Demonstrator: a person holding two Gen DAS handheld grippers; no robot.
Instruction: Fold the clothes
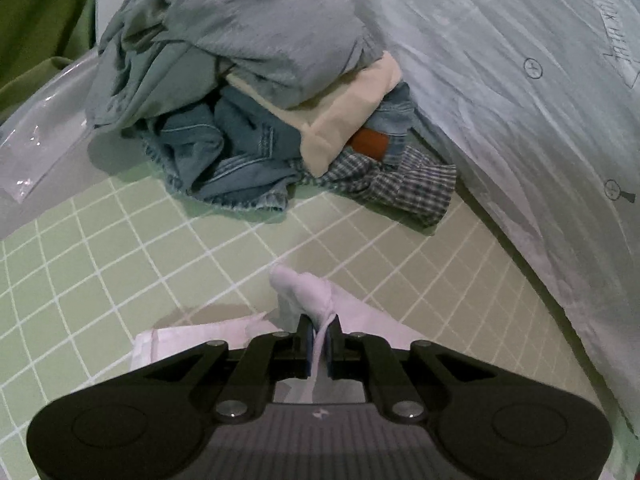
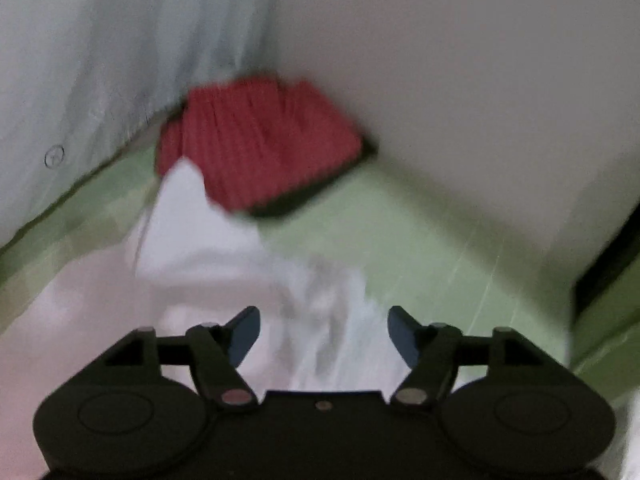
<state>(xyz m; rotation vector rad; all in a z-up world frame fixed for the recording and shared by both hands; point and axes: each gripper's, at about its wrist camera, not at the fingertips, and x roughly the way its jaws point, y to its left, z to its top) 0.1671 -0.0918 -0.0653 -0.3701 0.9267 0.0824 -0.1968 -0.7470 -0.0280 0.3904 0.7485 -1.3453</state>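
Thin white cotton garment (image 1: 308, 296) – light, limp, likely bunches; grip hem or corner. Left gripper (image 1: 319, 334) fingers clamped on pinched fold – right gripper (image 2: 324, 334) fingers apart above it.

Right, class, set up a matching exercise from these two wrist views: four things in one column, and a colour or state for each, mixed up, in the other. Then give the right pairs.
Column one:
1. left tongs
2. right tongs
3. folded ribbed garment
4. cloth near the bottom of the pile

Column two:
A. red
B. open, holding nothing
C. blue and white check
D. shut on a white garment

Pairs: 1-D, 2-B, 3-A, 4-C
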